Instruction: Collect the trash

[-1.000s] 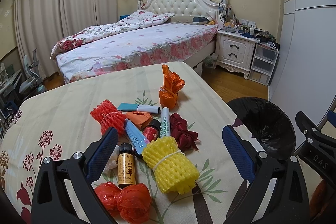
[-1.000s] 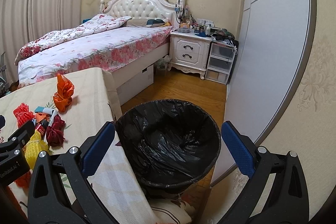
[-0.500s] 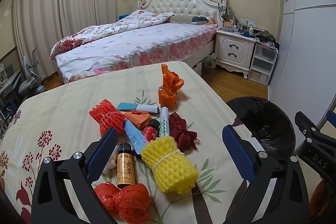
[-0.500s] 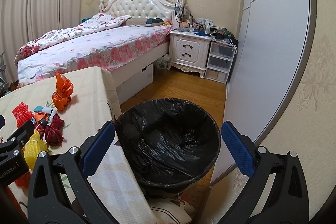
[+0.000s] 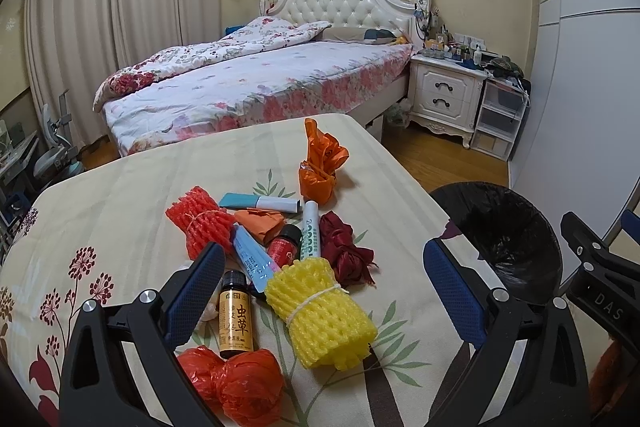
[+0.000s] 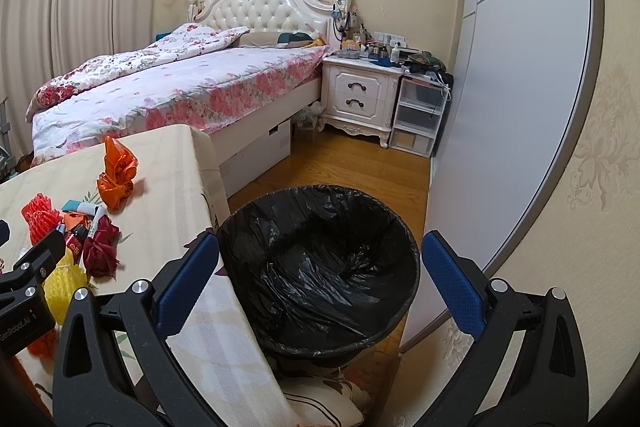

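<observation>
Two tools, both w/ blue pads spread wide apart, nothing between them. Biggest thing: counter (image 5: 120,187) under a floral cloth, filling the space ahead of the left tool (image 5: 324,291). Next, black-lined trash bin (image 6: 320,259) on the floor, directly ahead of & below the right tool (image 6: 320,283), beside the counter's edge; from the left tool it sits off to the right. Trash pile lies on the counter just ahead of the left tool: yellow foam net (image 5: 320,311) between its pads, nearer the centre; red plastic bag (image 5: 236,383) closest in, low betw. the pads; red foam net (image 5: 200,227) ahead-left, behind the left pad; orange plastic bag (image 5: 320,167) farthest out, apart from the rest; dark red wrapper (image 5: 344,255) just beyond the yellow net; brown bottle (image 5: 236,311) upright label facing, touching the red bag, by the left pad; tubes & a small red-label bottle (image 5: 284,247) mid-pile. From the right tool the pile is far left
</observation>
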A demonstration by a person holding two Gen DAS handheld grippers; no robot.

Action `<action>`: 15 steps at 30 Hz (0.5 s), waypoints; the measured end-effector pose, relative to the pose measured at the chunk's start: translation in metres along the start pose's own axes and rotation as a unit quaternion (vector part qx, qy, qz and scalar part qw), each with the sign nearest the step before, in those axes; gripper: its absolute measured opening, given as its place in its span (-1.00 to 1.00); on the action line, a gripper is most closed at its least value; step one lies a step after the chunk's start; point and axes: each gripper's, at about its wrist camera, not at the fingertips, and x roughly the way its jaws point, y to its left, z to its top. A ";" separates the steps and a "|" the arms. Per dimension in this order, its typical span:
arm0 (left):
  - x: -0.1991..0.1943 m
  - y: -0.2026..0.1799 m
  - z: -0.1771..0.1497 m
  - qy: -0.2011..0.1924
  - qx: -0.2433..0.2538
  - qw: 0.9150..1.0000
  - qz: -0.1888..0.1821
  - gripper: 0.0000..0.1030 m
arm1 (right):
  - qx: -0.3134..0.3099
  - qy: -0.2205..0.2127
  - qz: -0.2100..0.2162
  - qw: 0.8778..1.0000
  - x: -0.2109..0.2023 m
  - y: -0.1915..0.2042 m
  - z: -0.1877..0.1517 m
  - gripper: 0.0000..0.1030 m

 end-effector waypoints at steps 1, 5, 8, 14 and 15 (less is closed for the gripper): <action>0.000 0.000 0.000 0.000 0.000 1.000 0.000 0.88 | 0.000 0.000 0.000 1.000 0.000 0.001 0.001 0.92; 0.000 -0.001 -0.001 0.001 0.000 1.000 -0.002 0.88 | 0.000 0.003 -0.001 1.000 0.001 0.000 0.000 0.92; 0.000 -0.003 -0.002 0.001 0.001 1.000 -0.002 0.88 | -0.001 0.008 0.000 1.000 0.002 0.001 0.000 0.92; 0.000 -0.005 -0.004 0.002 0.000 1.000 -0.001 0.87 | -0.014 0.016 0.000 1.000 0.003 0.007 0.002 0.92; 0.001 -0.006 -0.004 0.001 0.000 1.000 0.000 0.87 | -0.016 0.017 0.001 1.000 0.003 0.008 0.002 0.92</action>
